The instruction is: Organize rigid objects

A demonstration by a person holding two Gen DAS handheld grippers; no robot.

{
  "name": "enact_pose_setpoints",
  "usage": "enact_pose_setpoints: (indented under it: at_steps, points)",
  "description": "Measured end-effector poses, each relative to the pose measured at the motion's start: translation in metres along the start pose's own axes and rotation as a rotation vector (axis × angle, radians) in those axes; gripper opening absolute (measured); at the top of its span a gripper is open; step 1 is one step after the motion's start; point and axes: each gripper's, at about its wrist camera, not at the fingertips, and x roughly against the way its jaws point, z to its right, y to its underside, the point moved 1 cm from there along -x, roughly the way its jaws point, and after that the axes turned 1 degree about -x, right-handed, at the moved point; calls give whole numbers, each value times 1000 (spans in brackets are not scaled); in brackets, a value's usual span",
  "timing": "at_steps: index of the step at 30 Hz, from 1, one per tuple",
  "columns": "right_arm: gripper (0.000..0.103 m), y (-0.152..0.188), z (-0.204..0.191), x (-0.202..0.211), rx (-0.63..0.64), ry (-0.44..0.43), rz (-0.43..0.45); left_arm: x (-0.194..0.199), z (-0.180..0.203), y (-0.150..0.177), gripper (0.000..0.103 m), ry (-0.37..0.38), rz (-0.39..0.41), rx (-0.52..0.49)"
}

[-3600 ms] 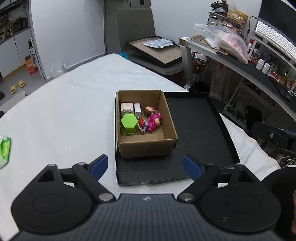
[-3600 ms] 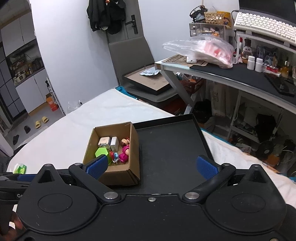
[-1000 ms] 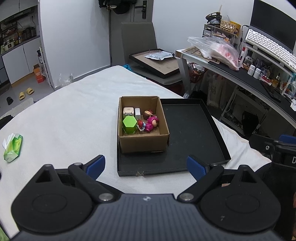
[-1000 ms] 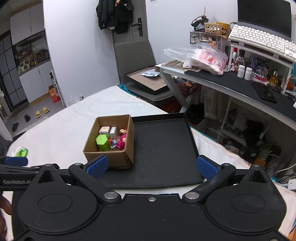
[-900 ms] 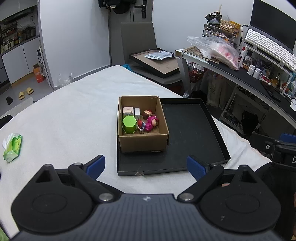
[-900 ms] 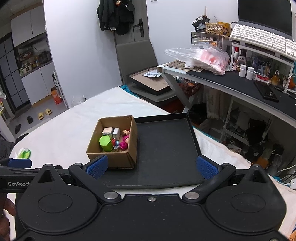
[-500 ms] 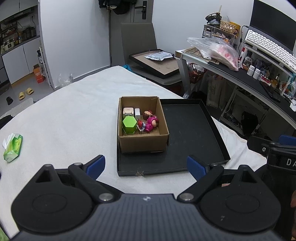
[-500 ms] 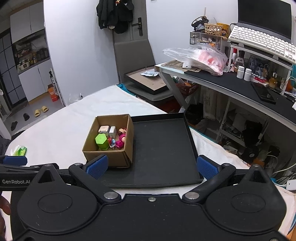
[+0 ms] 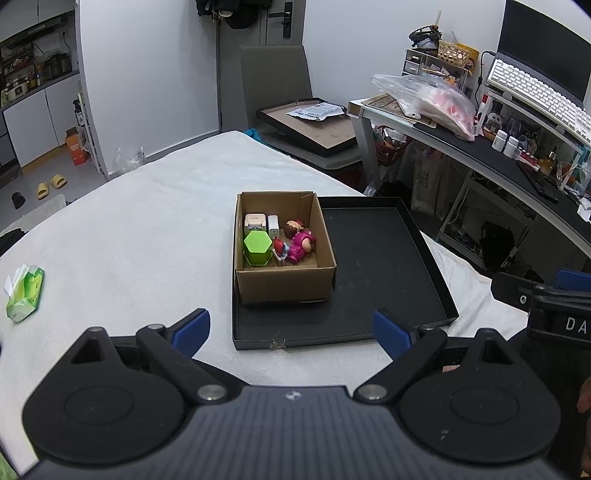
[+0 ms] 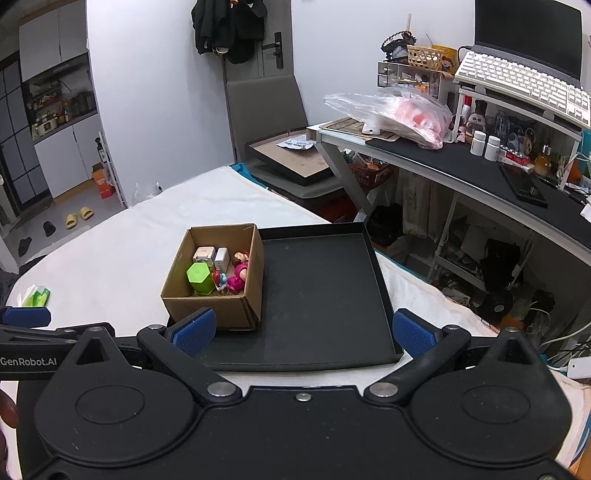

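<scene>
We've got plain white walls (image 10: 155, 110) here, with a grey door (image 9: 280, 44) at 12 o'clock and dark clothes (image 10: 229, 26) hanging at its top. A grey high-backed chair (image 9: 275, 77) stands in front of it. Over at 2 o'clock there's a long black-topped desk (image 10: 461, 166) on grey metal legs, loaded with clutter, with a white keyboard (image 10: 524, 85) on a raised shelf. At 10 o'clock, white cabinets (image 9: 33, 118) sit under open shelves, and yellow slippers (image 9: 51, 184) lie on the pale grey floor (image 9: 55, 166).

Matt cardboard box (image 9: 284, 284), terry-like cloth (image 9: 147, 229)
</scene>
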Motion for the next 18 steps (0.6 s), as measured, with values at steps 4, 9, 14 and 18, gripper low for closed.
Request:
enact_pose_setpoints:
  at_steps: [4,9,14,18]
  points:
    - [103,1,-1,0,4,4,1,1,1,1,94,2,1,-1]
    - [103,1,0,-1,3,8,0,1,3,2,94,6,1,-4]
    - [103,2,1,-1,1,15,-2,6,3,1,94,2,24,-6]
    - [103,3,3,-1,0,16,-3,6,4,0,94,10,28,-11]
